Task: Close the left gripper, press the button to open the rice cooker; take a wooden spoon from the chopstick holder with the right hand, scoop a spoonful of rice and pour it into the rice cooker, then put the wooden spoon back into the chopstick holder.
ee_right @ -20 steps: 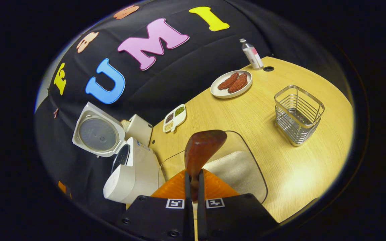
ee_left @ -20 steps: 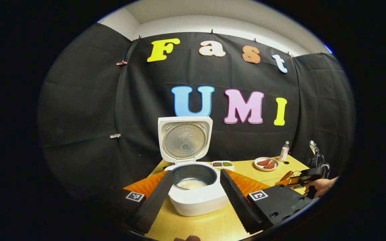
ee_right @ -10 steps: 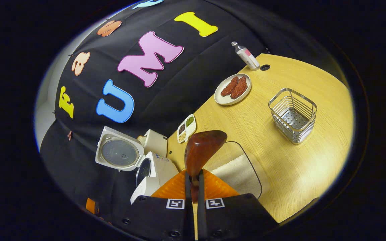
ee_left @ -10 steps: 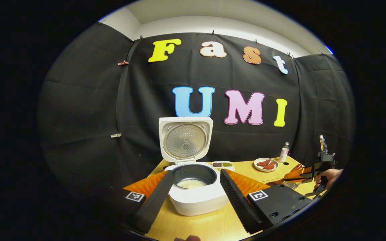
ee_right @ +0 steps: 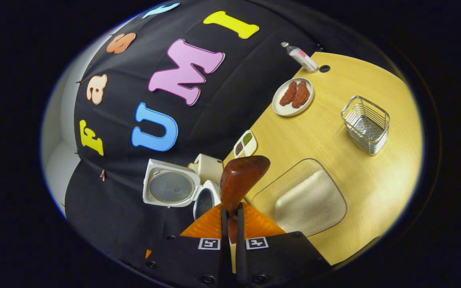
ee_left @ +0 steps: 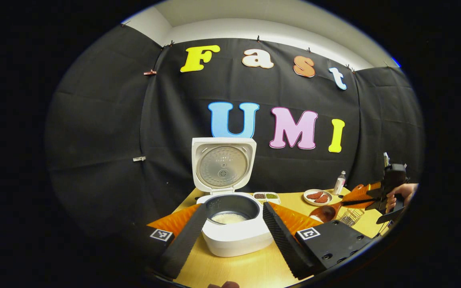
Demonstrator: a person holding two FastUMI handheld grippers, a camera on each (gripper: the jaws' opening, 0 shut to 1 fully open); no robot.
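Right hand-held gripper (ee_right: 230, 224) lifted, clamping wooden spoon (ee_right: 240, 178); left hand-held gripper (ee_left: 230, 228) spread wide, empty.

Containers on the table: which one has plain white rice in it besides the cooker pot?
The clear glass dish just ahead of the right gripper; the metal wire basket is empty and the plate holds reddish-brown pieces.

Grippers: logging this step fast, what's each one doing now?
Left gripper: tongs open, holding nothing, either side of the rice cooker.
Right gripper: tongs shut on the wooden spoon.
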